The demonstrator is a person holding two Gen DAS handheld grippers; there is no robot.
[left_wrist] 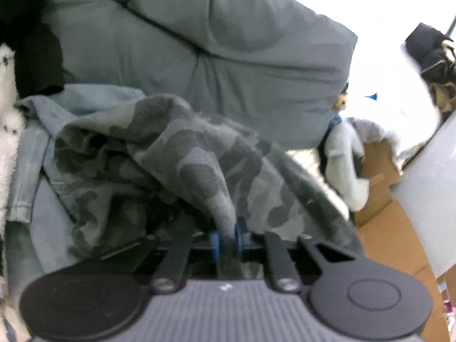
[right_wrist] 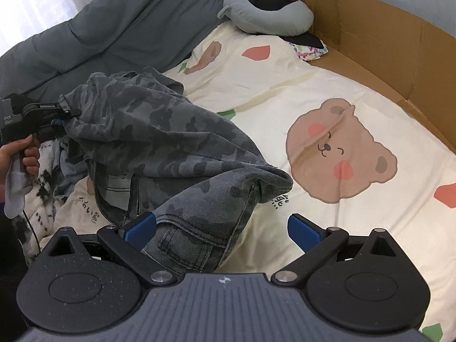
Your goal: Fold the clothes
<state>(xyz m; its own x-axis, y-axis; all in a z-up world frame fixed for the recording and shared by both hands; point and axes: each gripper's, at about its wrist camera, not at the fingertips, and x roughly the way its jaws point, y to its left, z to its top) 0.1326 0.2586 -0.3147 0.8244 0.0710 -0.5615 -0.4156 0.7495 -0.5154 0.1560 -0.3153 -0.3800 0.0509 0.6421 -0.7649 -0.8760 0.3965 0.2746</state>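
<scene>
Left wrist view: the left gripper (left_wrist: 227,238), at lower centre, has its blue pads clamped on a fold of the camouflage trousers (left_wrist: 182,159), which fill the middle of the frame below a grey duvet (left_wrist: 199,42). Right wrist view: the right gripper (right_wrist: 222,230) stands wide; the trousers' hem lies between its pads on the bear-print sheet (right_wrist: 327,99), touching the left pad only.

Daylight is pouring in from the upper left of the right wrist view, leaving the bear-print sheet (right_wrist: 327,91) evenly lit and sharp, with soft shadows under the camouflage garment (right_wrist: 159,142). The left wrist view is smearing with motion blur, and its upper right is blowing out to white glare. Both fisheye frames are bending and darkening at the corners.
</scene>
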